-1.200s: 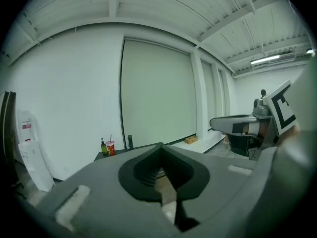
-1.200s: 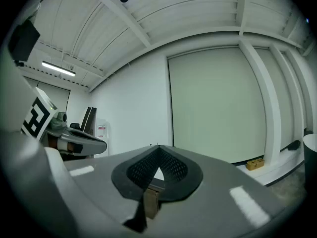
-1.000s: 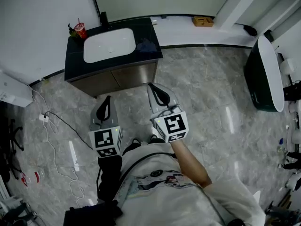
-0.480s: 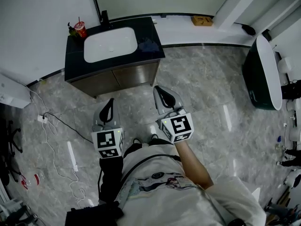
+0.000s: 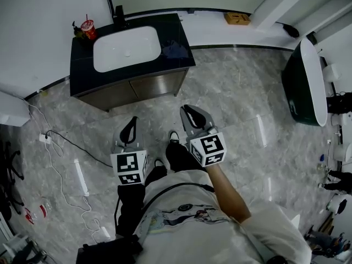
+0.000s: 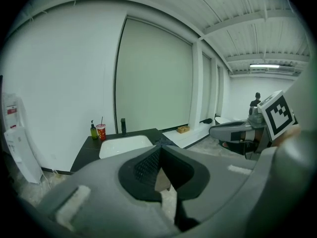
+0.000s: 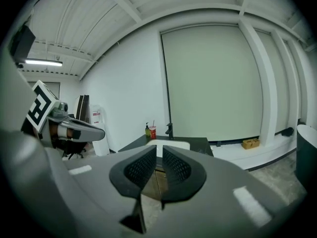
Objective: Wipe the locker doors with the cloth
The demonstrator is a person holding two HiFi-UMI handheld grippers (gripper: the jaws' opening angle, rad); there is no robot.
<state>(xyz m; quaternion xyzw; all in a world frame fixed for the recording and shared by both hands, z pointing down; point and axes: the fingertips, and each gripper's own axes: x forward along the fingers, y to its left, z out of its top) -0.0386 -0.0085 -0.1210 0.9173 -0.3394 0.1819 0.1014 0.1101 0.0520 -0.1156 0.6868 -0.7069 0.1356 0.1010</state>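
The left hand-held gripper is closed tight, with nothing in it. The right hand-held gripper has just been opening and now shows a thin gap, with nothing in between. Both are held above the floor, well apart from the locker doors under the black desk. The dark blue cloth lies on the desk, just beside the white sink.

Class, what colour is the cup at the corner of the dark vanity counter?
The cup is red; the head view shows it best.
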